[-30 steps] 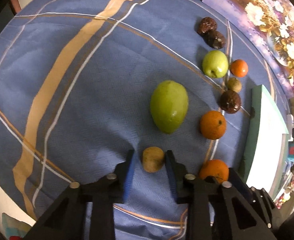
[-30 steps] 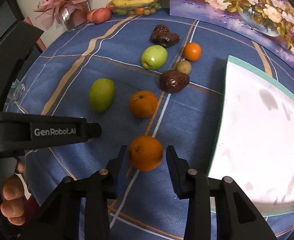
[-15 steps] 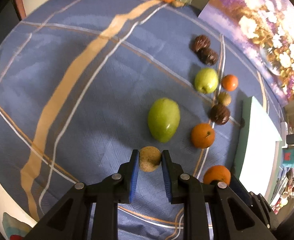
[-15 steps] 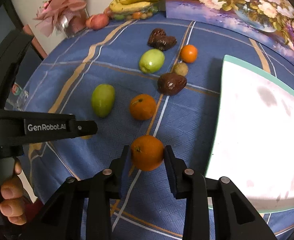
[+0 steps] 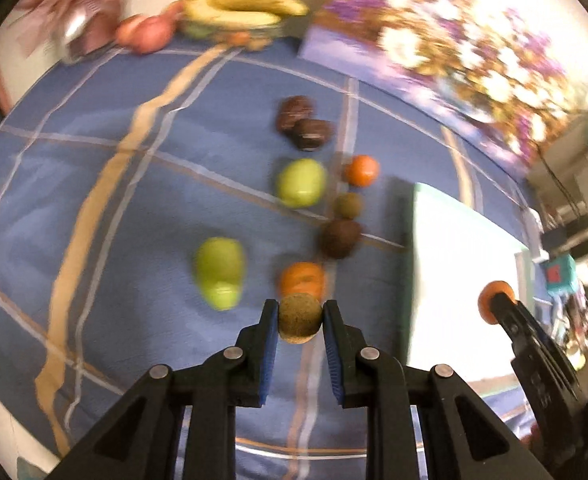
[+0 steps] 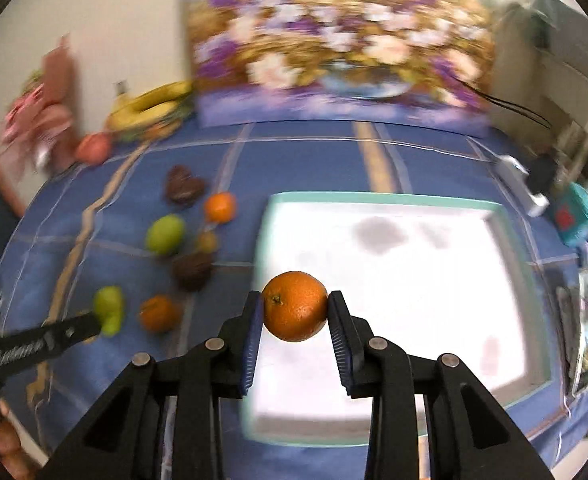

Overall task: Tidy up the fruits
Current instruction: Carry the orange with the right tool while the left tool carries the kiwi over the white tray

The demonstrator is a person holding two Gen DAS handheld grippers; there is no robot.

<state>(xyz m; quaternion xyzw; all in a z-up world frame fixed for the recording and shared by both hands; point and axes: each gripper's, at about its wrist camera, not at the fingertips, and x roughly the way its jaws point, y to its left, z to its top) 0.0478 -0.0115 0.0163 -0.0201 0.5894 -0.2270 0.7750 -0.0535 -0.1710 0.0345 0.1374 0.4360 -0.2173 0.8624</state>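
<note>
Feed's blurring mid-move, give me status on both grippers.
Left gripper shut on kiwi. Right gripper shut on orange, over white tray. Nothing blocking.

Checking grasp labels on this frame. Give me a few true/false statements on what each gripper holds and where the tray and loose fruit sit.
1. The left gripper is shut on a small brown fruit. True.
2. The right gripper is open with nothing between its fingers. False: it is clamped on an orange.
3. The white tray already holds several fruits. False: no fruit lies in it; the gripped orange only hangs in front of its near left part.
4. Bananas lie at the far edge of the table. True.
5. A green apple and a green mango lie on the blue cloth. True.
</note>
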